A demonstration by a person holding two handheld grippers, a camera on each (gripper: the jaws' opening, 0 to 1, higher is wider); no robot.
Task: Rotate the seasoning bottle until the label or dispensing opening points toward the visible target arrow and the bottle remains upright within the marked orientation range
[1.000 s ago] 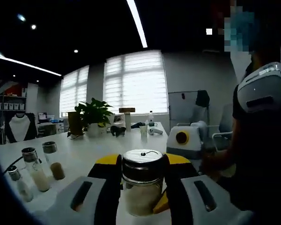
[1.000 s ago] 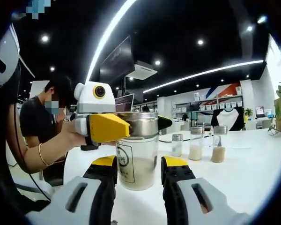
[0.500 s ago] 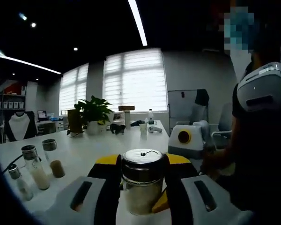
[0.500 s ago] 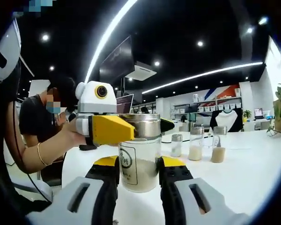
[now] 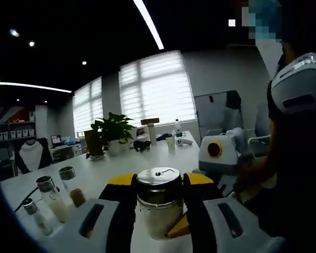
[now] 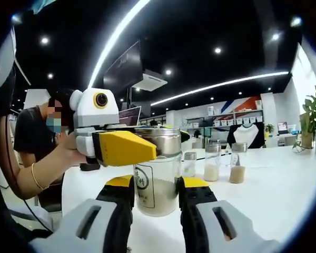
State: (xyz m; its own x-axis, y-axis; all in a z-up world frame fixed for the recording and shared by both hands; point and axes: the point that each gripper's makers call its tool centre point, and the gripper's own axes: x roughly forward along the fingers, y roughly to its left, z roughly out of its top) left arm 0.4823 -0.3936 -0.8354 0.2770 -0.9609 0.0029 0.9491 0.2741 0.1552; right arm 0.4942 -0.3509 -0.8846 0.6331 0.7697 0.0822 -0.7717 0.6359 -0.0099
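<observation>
On the white bench (image 6: 284,200), a glass seasoning bottle (image 6: 156,179) with a steel lid stands upright, half full of pale grains, and both tools hold it at once. No target arrow is visible in either view.

Left of the bottle in the right gripper view, a hand (image 6: 68,153) with a thin bracelet at the wrist reaches in level with the lid, carrying the left tool (image 6: 147,147). Its yellow jaws close around the steel lid from the side. In the left gripper view the same jaws flank the lid (image 5: 158,185), whose top shows a small knob and a wire loop.

At the bottle's lower half, the right tool (image 6: 155,191) rises from below, its yellow-tipped jaws pressed against the glass on either side, gripping it. A printed label (image 6: 142,182) faces slightly left of this camera.

Right of the bottle, three smaller spice jars (image 6: 210,166) stand well apart from it on the bench.

Likely risks: with both tools clamped, twisting one against the other could unscrew the lid instead of turning the bottle, or tip it and spill. Smooth glass may also slip in the lower jaws, leaving the label off its mark.
</observation>
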